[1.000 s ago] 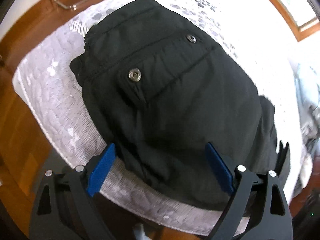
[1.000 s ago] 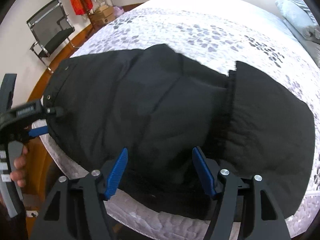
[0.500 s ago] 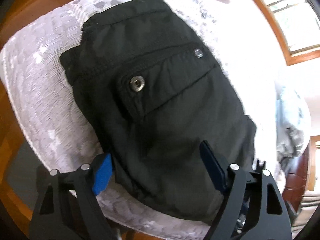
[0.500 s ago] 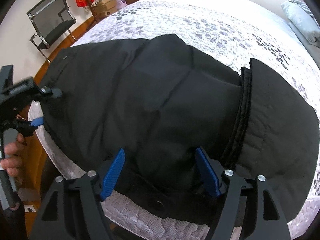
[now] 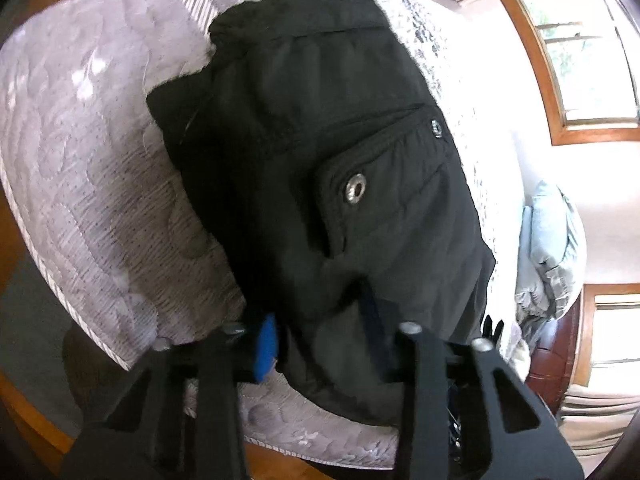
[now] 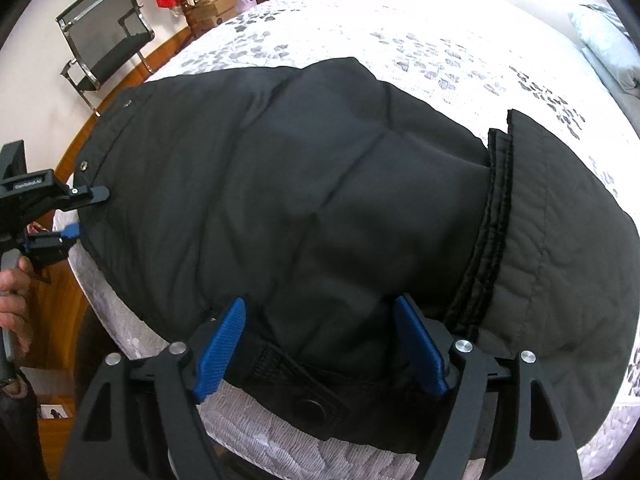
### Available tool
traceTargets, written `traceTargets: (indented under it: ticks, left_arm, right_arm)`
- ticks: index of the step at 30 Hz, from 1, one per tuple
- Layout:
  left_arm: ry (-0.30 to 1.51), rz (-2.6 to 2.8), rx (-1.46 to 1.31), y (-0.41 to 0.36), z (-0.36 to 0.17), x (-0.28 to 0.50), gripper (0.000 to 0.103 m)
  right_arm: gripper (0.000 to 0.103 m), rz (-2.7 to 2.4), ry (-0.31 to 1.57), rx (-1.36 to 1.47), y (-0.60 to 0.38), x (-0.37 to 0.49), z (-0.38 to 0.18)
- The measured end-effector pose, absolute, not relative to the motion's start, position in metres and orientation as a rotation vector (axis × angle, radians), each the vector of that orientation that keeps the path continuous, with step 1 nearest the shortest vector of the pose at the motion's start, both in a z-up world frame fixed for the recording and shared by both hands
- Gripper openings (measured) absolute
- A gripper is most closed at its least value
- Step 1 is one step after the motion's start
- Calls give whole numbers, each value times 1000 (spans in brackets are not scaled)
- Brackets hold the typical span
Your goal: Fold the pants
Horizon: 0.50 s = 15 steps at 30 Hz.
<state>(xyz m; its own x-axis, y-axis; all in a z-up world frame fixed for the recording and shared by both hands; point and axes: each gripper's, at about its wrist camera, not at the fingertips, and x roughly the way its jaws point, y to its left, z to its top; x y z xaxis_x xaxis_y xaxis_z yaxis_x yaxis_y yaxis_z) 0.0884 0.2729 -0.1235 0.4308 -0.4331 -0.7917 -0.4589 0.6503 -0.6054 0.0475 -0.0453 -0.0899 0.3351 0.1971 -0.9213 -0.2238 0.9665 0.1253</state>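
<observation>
Looking at the black pants [image 6: 320, 200]: they lie flat on the bed [image 6: 460, 40], near its close edge, already folded once so the hem end [image 6: 560, 240] overlaps on the right in my right camera. Waistband end sits at the bed's left corner, with a pocket flap [image 5: 384, 184] and two metal snaps [image 5: 355, 191] facing up in my left camera.

My left gripper [image 5: 320, 344] is at the near edge of the waist end. Its jaws are closing, with a bunched fold of black fabric between them. One blue pad [image 5: 266, 346] shows against the cloth; the other is buried in fabric, so I can't confirm both pads are pressing yet. From the right camera I see the same gripper [image 6: 86, 212] at the far left, one finger over the cloth and one under it, with a hand [image 6: 14, 304] on its handle.

My right gripper [image 6: 320, 344] sits at the near edge, mid-pants, just left of the overlapping hem. Its jaws are wide and opening. Fabric lies between the blue pads [image 6: 218, 354], but I see no pinch. A button tab [image 6: 312, 408] hangs over the bed edge below it.

Further out: grey-patterned bedspread, light blue bedding [image 5: 552, 248] at the far right, chair [image 6: 104, 56] on the wood floor [image 6: 120, 88] far left, window [image 5: 584, 48] beyond.
</observation>
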Motion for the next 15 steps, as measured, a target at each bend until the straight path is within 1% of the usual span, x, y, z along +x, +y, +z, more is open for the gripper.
traceTargets:
  ticks: [2, 5, 11, 15]
  left_arm:
    - [1163, 36, -876, 266, -117, 90, 20]
    - [1149, 50, -852, 260, -110, 90, 12]
    - [1096, 43, -860, 263, -94, 82, 8]
    - [990, -2, -772, 247, -62, 78, 7]
  right_arm:
    - [78, 274, 1201, -24, -45, 49, -90]
    - [78, 274, 1201, -24, -43, 49, -90]
    - [78, 280, 1200, -15, -43, 48, -93]
    - [78, 283, 1201, -1, -46, 47, -93]
